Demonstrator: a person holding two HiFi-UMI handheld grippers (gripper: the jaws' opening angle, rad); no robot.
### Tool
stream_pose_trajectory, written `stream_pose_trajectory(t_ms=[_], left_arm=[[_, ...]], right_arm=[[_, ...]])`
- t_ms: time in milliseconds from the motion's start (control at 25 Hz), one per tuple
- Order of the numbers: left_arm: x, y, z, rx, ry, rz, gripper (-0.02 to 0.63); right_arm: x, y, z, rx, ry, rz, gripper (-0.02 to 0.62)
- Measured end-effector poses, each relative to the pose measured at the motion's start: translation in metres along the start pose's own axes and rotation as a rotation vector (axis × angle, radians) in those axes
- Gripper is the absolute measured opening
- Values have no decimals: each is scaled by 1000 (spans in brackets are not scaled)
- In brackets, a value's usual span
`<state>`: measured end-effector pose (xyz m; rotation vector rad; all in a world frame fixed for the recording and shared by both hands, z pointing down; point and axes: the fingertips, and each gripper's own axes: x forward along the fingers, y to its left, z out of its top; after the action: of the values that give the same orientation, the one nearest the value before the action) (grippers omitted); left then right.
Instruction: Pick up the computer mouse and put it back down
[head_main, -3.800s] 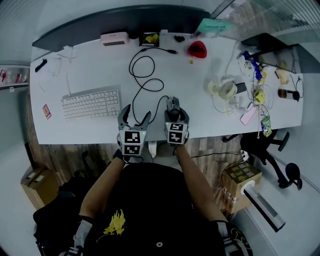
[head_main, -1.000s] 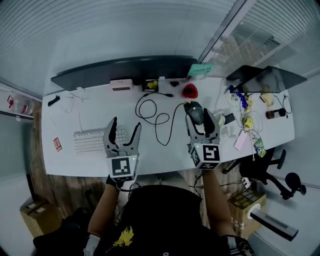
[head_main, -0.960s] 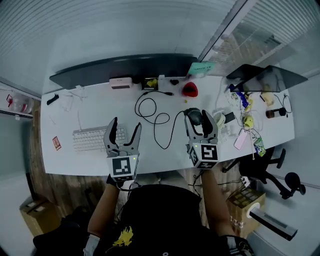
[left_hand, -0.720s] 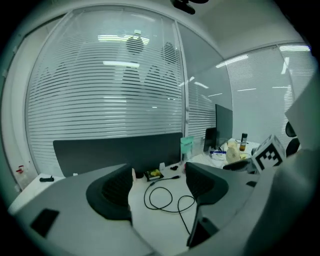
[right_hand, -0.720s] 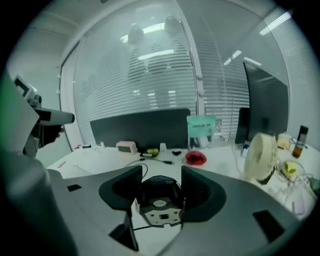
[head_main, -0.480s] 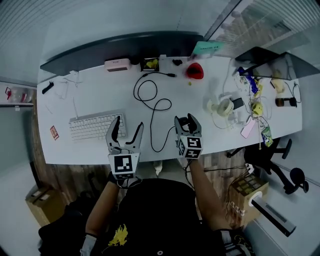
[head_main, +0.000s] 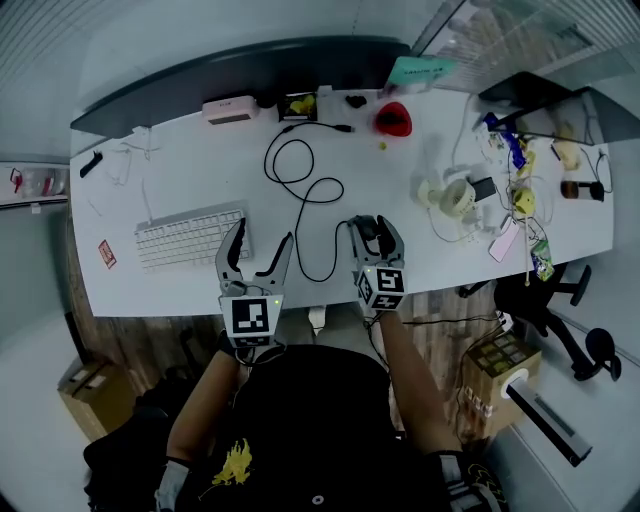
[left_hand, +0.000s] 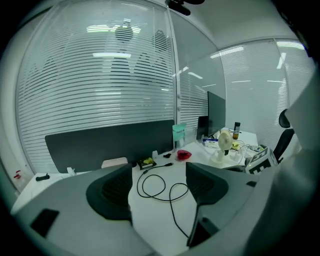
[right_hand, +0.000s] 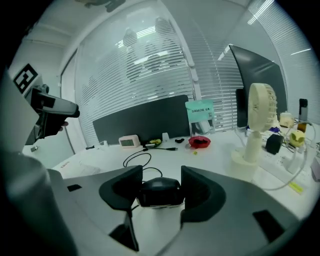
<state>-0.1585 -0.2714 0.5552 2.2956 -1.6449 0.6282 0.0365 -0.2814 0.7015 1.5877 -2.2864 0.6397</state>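
Because right tool (head_main: 372, 228) grips mouse (right_hand: 160, 191), flanks are hidden.

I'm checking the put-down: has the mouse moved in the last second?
Yes. The black computer mouse has come toward the front edge of the white desk, away from the red dish it hung beside a second ago.

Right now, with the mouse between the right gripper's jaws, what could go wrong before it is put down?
The right gripper holds the computer mouse only by its rounded sides, and its jaws have just been closing on it; the mouse might slip or twist out onto the desk.
The mouse cable lies in loops right in front of the open left gripper, so a careless move there could snag it and tug the mouse.
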Motion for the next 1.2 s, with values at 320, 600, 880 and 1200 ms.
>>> stream_pose_trajectory(t_ms=[320,600,880,1200], left_arm=[[-1,-15,-17,-6,13,-50,342],[-26,-11,-22,2,-11,-89,342],[-71,-26,-8,5,-142,-137,328],[-179,-72,33,28,-318,-82,204]], right_arm=[[-18,4,-85,-66,211,-27,233],[-29,18,-79,-104,217,-119,218],[-129,40,35,-113,-76,-233,86],[-277,52,115,-208,-350,-229,15]])
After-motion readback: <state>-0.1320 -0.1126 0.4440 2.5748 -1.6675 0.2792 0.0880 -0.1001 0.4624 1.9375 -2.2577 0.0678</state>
